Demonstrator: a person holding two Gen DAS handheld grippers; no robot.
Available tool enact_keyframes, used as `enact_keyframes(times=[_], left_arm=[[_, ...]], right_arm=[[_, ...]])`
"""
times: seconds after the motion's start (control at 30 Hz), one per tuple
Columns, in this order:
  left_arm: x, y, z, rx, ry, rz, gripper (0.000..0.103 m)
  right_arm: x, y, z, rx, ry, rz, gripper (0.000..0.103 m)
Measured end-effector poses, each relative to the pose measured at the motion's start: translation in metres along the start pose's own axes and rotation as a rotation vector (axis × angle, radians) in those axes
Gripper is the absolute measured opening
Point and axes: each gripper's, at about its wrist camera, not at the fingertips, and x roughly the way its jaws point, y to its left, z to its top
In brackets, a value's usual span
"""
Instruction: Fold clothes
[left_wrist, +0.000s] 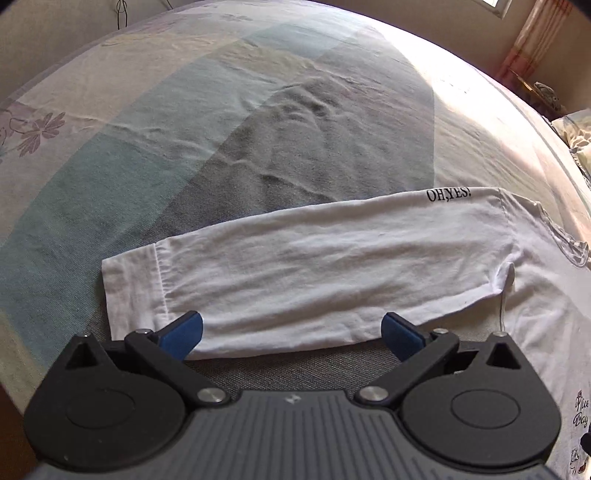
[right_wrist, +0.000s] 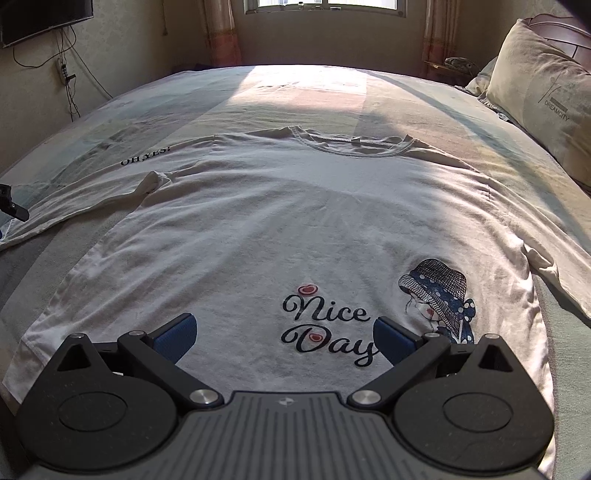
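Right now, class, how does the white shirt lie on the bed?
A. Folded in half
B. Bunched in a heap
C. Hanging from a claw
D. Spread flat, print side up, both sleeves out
D: the shirt lies flat on the bed with its "Nice Day" print up and a sleeve out to each side; both claws are open and hold nothing.
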Motion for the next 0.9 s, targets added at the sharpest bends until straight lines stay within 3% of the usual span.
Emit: enact_keyframes(times=[0.17, 0.3, 0.43, 0.53, 0.8, 0.9], left_arm=[[-0.022, -0.053, 0.003, 0.101, -0.037, -0.063, 0.102], [0.0, -0.104, -0.001, 0.234, -0.059, -0.07, 0.102], [0.038, -0.113, 0.005, 0.166, -0.022, -0.109, 0.102], [0.065, -0.101, 0.012, 0.085, -0.012, -0.025, 0.102], [0.091, -0.086, 0.035, 0.035, -0.084, 0.085, 0.102], [0.074, -0.108, 0.03, 0.075, -0.122, -0.046, 0.102]], right_arm=[[0.003, 0.001, -0.002, -0.031, 0.013, -0.036, 0.103], [0.005, 0.002, -0.003, -0.055, 0.024, -0.065, 0.103], [0.011, 0.005, -0.005, -0.087, 0.042, -0.076, 0.103], [0.014, 0.007, -0.004, -0.091, 0.048, -0.073, 0.103], [0.022, 0.011, -0.008, -0.103, 0.08, -0.075, 0.103], [0.026, 0.003, -0.007, -0.036, 0.104, -0.05, 0.103]])
